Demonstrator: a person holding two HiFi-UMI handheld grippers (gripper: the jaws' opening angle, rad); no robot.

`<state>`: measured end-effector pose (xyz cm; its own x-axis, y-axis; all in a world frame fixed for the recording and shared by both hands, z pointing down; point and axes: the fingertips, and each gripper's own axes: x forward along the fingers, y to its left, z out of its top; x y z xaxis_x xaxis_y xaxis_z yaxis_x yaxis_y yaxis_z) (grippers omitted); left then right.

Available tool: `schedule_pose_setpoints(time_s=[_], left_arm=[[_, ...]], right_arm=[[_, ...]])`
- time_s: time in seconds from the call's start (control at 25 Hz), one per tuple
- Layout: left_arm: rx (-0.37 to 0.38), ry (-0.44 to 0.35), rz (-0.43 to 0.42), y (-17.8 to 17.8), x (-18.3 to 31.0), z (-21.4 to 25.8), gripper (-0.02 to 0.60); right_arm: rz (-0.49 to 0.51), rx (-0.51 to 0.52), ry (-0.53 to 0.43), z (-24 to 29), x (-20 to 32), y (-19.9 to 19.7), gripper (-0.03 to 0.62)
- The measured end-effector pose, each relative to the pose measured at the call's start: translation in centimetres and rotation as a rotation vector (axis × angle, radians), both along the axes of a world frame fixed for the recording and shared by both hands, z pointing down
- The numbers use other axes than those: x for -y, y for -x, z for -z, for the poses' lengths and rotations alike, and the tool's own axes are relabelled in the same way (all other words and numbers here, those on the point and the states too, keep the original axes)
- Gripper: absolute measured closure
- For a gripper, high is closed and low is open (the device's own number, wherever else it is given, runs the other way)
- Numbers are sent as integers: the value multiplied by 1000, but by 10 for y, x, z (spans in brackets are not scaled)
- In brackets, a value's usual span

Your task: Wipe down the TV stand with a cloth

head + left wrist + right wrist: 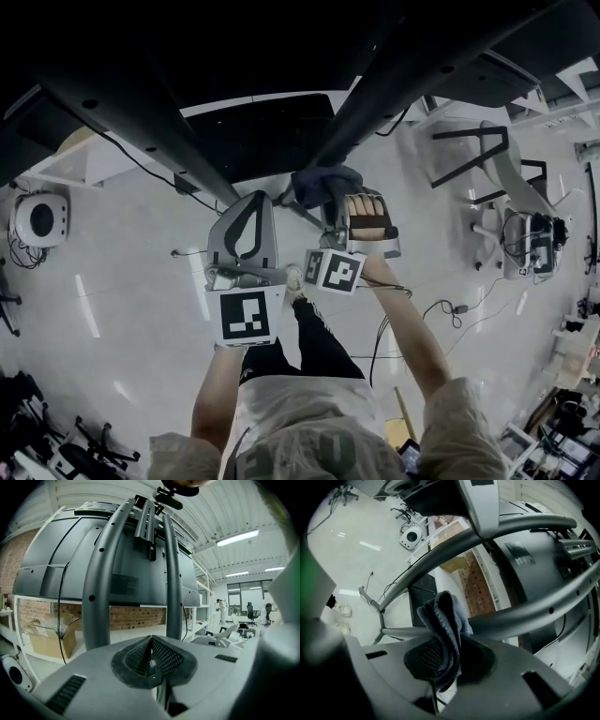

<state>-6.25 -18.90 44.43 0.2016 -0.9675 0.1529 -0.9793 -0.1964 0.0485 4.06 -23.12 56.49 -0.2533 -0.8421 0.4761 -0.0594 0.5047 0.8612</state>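
My right gripper [440,660] pinches the folded blue-grey cloth [443,620] at a lower upright of the grey tubular metal TV stand [525,616], so I should press it flat and stroke along the tube, holding my pressed-together, empty left gripper [151,660] clear.

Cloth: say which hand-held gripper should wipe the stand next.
Right. The right hand-held gripper is shut on the cloth, beside the stand's gray tube; the left hand-held gripper is shut, empty.

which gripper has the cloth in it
The right gripper: its jaws are clamped on the dark cloth, which bunches up between them. The left gripper has its jaws together with nothing between them.
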Motion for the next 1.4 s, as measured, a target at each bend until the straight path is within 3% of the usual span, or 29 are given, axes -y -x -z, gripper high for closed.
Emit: schedule_pose_setpoints(time_s=[0.24,0.8,1.4], left_arm=[[11,60,7,8,-5,-40,566],[-55,178,81,26,-12,-124,566],[-47,183,58,12,-5,-142,566]], right_arm=[[-1,-26,51,-54,-1,2,537],[-6,-87,131,-175,-5,6,537],[-2,-104,174,-207,-4,3,537]])
